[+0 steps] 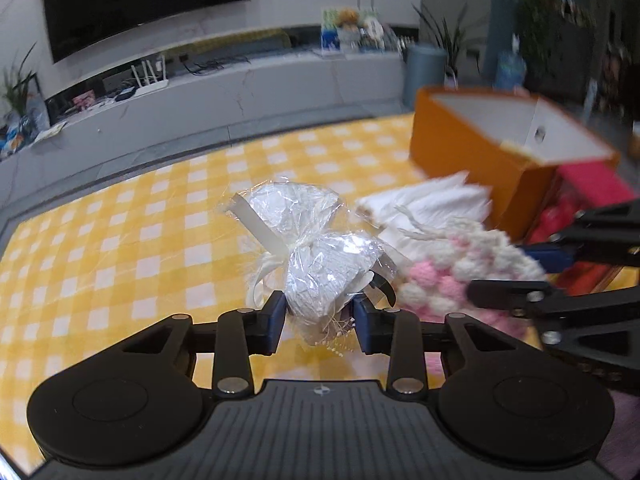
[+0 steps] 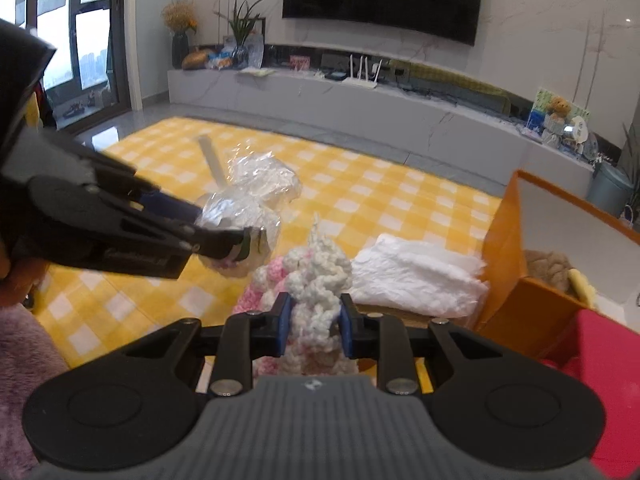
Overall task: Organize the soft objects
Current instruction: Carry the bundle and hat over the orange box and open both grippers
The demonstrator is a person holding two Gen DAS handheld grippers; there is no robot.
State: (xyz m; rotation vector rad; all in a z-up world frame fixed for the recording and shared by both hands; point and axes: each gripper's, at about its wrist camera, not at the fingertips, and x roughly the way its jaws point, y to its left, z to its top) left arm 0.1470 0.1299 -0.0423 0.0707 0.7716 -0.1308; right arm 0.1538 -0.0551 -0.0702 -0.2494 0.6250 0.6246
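Where the left gripper reaches over the yellow checked cloth, its blue pads press on the lower end of a cellophane-wrapped white bundle, clenched on it. That bundle's contents are hard to make out through the crinkled, glaring film; a white strip juts from its far end. In the right wrist view the same bundle is partly masked by the left gripper's black fingers.

The right gripper is clamped on a pink and white crocheted piece; the part of it behind the pads and body is hidden. From the left wrist camera this piece is blurred, and the right gripper's fingers cover its near edge.

A folded white cloth lies on the checked cloth just beside an orange box, the near edge hidden by the crochet. Inside the box, a brown fuzzy item and a yellow one show only in part. A red item at the right edge is cut off. A pinkish fuzzy surface at lower left cannot be identified.
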